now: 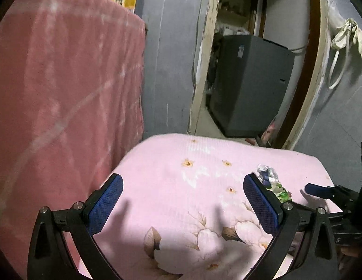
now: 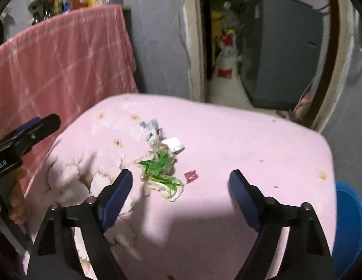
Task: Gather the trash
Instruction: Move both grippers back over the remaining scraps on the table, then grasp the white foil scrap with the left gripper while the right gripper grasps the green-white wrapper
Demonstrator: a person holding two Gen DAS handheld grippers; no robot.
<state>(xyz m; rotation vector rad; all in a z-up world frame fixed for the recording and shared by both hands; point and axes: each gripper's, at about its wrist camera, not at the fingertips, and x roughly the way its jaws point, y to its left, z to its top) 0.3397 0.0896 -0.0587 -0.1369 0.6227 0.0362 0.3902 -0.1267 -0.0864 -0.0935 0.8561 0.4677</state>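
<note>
Hovering right claw (image 2: 181, 184), spread, near trash (image 2: 161, 168)

Dim room, light from behind casting hard shadows on the pink cloth (image 2: 227, 140); fisheye-bent edges; right view motion-blurred.

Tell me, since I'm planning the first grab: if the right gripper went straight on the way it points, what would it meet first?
Most likely the green and white wrapper pile, lying on the pink cloth just ahead of the open right gripper, slightly toward its left finger. Depth is unclear; it may touch the cloth first.
</note>
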